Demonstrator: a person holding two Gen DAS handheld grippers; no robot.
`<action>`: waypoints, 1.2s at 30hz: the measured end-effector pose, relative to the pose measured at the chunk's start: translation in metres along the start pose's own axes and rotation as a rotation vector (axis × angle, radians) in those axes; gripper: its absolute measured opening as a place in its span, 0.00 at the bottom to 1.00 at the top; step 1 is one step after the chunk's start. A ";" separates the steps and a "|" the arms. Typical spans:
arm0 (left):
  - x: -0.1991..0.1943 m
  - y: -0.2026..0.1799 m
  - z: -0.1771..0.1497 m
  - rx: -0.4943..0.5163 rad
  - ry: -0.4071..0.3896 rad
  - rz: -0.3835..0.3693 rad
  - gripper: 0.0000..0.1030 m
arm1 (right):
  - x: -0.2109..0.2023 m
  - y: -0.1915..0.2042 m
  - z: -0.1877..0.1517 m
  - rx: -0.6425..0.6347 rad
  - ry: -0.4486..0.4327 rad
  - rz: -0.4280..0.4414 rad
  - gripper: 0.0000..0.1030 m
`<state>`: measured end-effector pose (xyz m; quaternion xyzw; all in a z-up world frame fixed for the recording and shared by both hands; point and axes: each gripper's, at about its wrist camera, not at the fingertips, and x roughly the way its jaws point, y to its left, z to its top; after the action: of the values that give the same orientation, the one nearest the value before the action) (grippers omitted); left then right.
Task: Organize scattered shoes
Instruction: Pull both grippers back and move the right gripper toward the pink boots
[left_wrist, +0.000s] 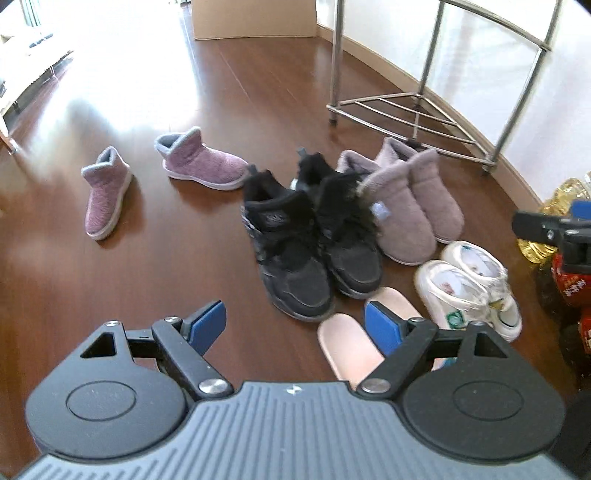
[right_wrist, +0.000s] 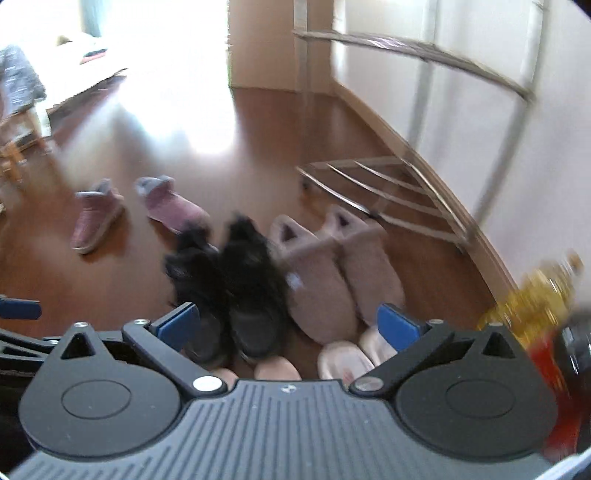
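Floor (left_wrist: 184, 258): we see bare dark wood spreading ahead of both grippers, with a metal rack (left_wrist: 417, 107) far ahead to our right.
Black sneakers (left_wrist: 310, 243): the bulkiest pair, straight ahead of our left gripper, side by side and touching; we judge them stiff-soled and the heaviest here.
Grey slippers (left_wrist: 410, 206): paired just right of the black ones, plush and probably light.
Pink boots (left_wrist: 107, 192): the two still scattered, ahead and to our left, well apart from the row and pointing different ways; the second one (left_wrist: 203, 162) lies nearer the black pair.
Handling: we judge the boots soft, light and not fragile; the fleece collar would crush, so we would pinch across the ankle shaft or heel, down near the firmer sole.
White sneakers (left_wrist: 469, 288): close on our right, paired.
Beige slides (left_wrist: 351, 347): nearest us, partly under our left jaws.
Left gripper (left_wrist: 295, 325): spread wide, nothing between the pads.
Right gripper (right_wrist: 288, 325): wide apart and empty too; the blurred view shows only shoes below.
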<state>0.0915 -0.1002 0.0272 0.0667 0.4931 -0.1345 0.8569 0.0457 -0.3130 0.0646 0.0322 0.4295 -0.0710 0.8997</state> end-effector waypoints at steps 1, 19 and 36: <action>-0.001 -0.006 -0.005 0.006 -0.002 0.000 0.82 | -0.002 -0.006 -0.005 0.015 0.001 -0.023 0.99; -0.017 -0.058 -0.057 0.045 -0.012 -0.061 0.82 | -0.030 -0.035 -0.055 0.126 0.011 -0.100 0.99; -0.046 0.025 -0.034 0.003 0.106 0.056 0.82 | -0.020 -0.001 -0.042 0.057 0.009 0.022 0.99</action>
<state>0.0491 -0.0605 0.0494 0.0890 0.5357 -0.1075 0.8328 0.0010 -0.3073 0.0533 0.0630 0.4309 -0.0734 0.8972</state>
